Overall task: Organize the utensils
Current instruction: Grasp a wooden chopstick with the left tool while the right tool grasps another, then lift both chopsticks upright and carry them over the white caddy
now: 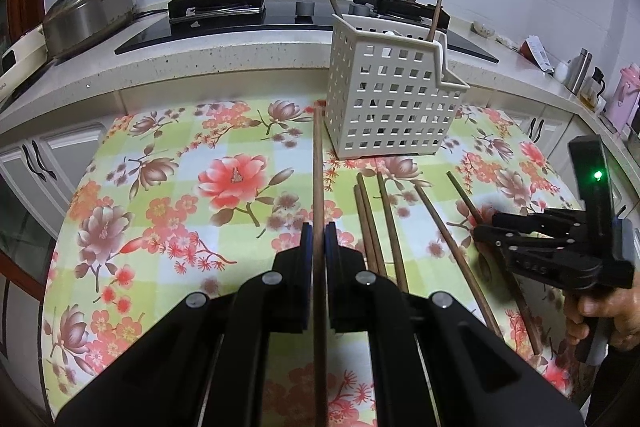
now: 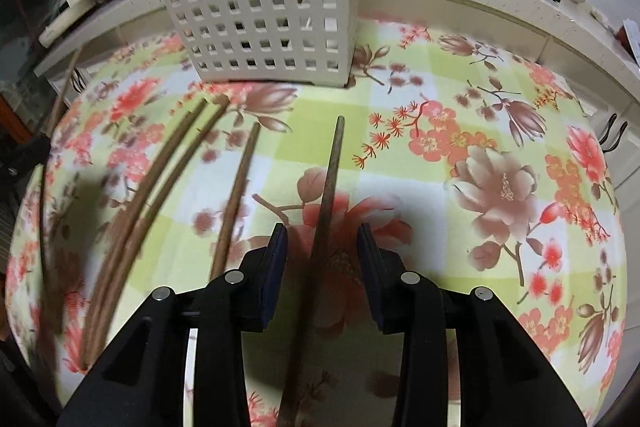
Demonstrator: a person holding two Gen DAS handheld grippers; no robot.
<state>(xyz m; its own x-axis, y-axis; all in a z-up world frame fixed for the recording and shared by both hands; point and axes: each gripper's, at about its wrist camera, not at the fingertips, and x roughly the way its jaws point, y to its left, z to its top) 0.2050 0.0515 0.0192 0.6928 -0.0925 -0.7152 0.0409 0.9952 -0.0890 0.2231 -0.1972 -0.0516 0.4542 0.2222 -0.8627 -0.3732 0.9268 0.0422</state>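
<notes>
Currently our left claw [image 1: 319,239] is clamped on one chopstick [image 1: 318,167]. Our right claw [image 2: 323,255] stands apart, straddling another chopstick [image 2: 330,183] on the worktop [image 2: 400,131] near the holder [image 2: 260,7].

Your left wrist view looks forward, low over the floral tablecloth [image 1: 168,187]; your right sits closer. Both share the white perforated plastic basket [image 1: 390,95] [image 2: 260,11].

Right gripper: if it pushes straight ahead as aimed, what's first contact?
Likely the white utensil basket, dead ahead past the chopstick lying between the right gripper's open jaws. Depth is hard to judge through the fisheye.
</notes>
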